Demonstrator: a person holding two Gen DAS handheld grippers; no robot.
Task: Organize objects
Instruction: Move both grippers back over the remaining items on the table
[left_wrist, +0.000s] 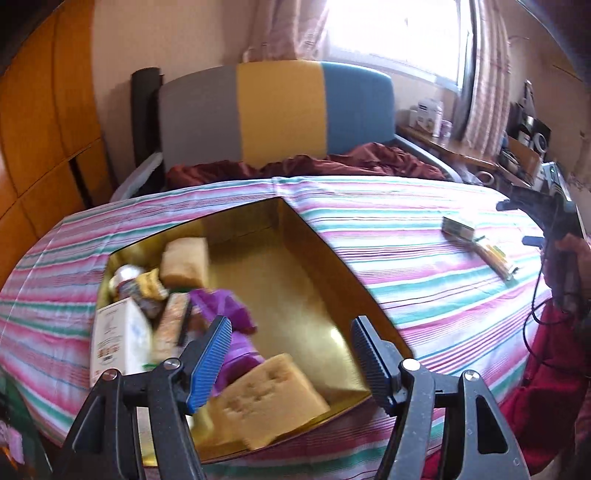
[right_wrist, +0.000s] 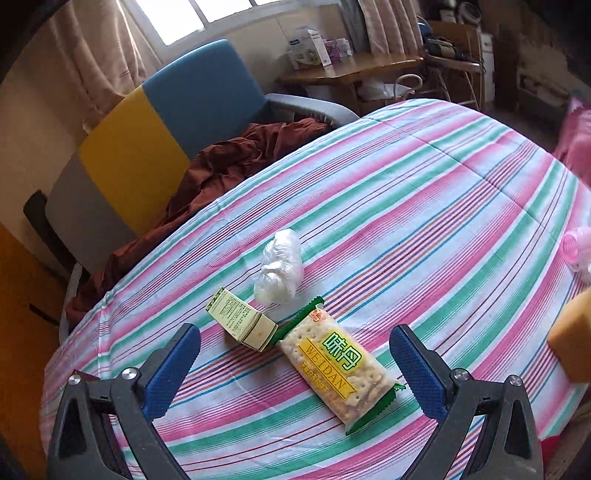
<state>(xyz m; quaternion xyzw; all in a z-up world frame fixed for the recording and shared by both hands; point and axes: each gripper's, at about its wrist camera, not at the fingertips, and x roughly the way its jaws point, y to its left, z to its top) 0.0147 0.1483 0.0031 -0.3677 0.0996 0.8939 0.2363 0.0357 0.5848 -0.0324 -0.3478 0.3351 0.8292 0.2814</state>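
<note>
An open gold box (left_wrist: 240, 221) lies on the striped bedspread (left_wrist: 406, 229). It holds two yellow sponges (left_wrist: 266, 398) (left_wrist: 186, 262), a purple cloth (left_wrist: 229, 306), a white carton (left_wrist: 118, 339) and other small packets. My left gripper (left_wrist: 291, 325) hovers open over the box with nothing between its fingers. My right gripper (right_wrist: 294, 332) stands wide open just above a cracker packet (right_wrist: 336, 362), without touching it. Beside the packet lie a small green-and-cream box (right_wrist: 242, 319) and a crumpled clear plastic bag (right_wrist: 280, 267). In the left wrist view the right gripper (left_wrist: 519, 223) shows at the far right, in a hand.
Another yellow sponge (right_wrist: 570, 339) and a pink item (right_wrist: 576, 247) sit at the bed's right edge. Behind the bed stand a grey, yellow and blue chair (left_wrist: 277, 110) with a maroon cloth (left_wrist: 295, 166), a wooden desk (right_wrist: 351, 70) and an orange wardrobe (left_wrist: 37, 129).
</note>
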